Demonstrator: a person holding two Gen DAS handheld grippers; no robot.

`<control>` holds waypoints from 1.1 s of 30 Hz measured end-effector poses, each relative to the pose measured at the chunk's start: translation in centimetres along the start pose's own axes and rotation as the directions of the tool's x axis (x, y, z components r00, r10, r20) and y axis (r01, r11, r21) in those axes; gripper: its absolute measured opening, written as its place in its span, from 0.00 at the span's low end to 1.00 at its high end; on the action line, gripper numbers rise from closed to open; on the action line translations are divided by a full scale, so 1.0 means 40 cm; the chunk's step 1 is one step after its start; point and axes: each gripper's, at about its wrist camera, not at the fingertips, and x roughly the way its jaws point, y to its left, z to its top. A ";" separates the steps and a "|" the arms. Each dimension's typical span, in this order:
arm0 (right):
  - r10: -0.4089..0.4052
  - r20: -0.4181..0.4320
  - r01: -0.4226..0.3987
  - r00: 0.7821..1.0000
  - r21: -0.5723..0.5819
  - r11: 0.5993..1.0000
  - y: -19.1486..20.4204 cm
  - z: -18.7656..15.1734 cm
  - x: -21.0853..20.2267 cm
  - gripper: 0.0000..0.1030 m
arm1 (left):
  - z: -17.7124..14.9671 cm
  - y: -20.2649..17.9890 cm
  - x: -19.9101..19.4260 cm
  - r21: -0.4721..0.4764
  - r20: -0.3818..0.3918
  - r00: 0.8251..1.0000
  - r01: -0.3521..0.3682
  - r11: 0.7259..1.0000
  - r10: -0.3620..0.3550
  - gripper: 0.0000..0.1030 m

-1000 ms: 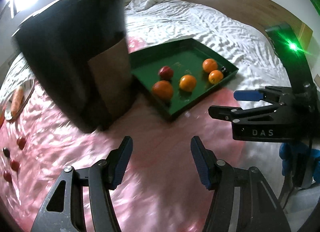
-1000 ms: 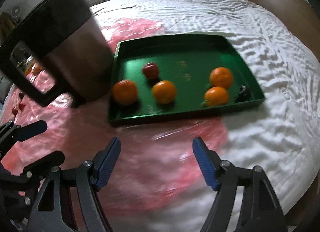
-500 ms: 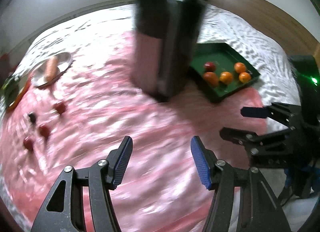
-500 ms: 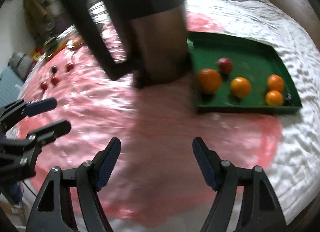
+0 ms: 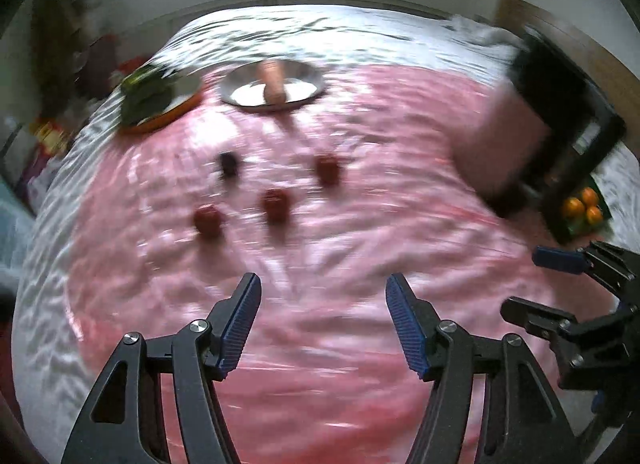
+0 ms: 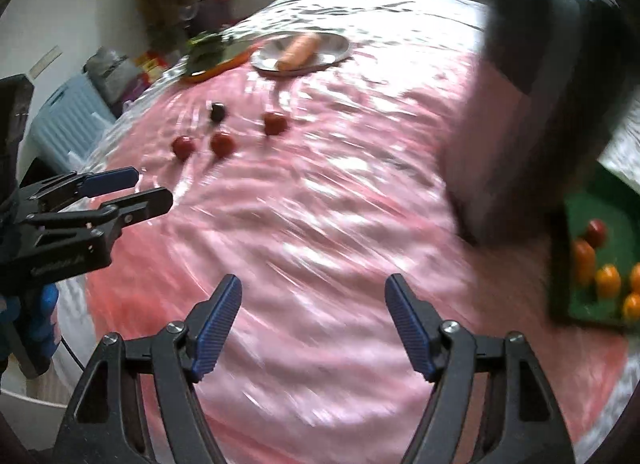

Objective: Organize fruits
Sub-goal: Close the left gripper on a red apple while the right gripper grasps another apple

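Note:
Three small red fruits (image 5: 275,204) (image 6: 222,143) and one dark fruit (image 5: 229,164) (image 6: 217,112) lie loose on the pink sheet (image 5: 320,248). A green tray (image 6: 580,219) at the right holds several oranges (image 6: 608,280) and a red fruit (image 6: 596,232); the left wrist view shows its oranges (image 5: 576,207) at the far right. My left gripper (image 5: 322,324) is open and empty, above the sheet short of the red fruits. My right gripper (image 6: 313,322) is open and empty, beside the left one.
A tall dark metal jug (image 5: 536,119) (image 6: 532,103) stands between the loose fruits and the tray. A steel plate (image 5: 308,81) with a carrot (image 6: 298,51) and an orange-rimmed plate of greens (image 5: 146,97) lie at the far side. The bed's left edge is near.
Both grippers have swung left, from facing the green tray to facing the loose red fruits. The jug and tray have slid to the right of both views. Both grippers stay open.

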 end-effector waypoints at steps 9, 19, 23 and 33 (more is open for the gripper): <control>0.102 0.022 -0.100 0.995 -0.069 0.993 0.123 0.129 0.119 0.89 | 0.040 0.194 0.068 -0.116 0.032 0.998 -0.051 0.992 0.055 0.57; 0.148 0.002 -0.147 0.989 -0.108 0.983 0.176 0.256 0.272 0.67 | 0.078 0.234 0.162 -0.088 0.018 1.000 -0.013 0.996 0.015 0.56; 0.157 -0.016 -0.158 0.987 -0.124 0.980 0.186 0.285 0.317 0.59 | 0.081 0.244 0.189 -0.076 0.007 1.000 -0.020 0.997 0.020 0.54; 0.173 -0.059 -0.181 0.983 -0.183 0.966 0.212 0.307 0.377 0.53 | 0.085 0.258 0.231 -0.042 -0.016 1.000 -0.014 0.999 0.013 0.44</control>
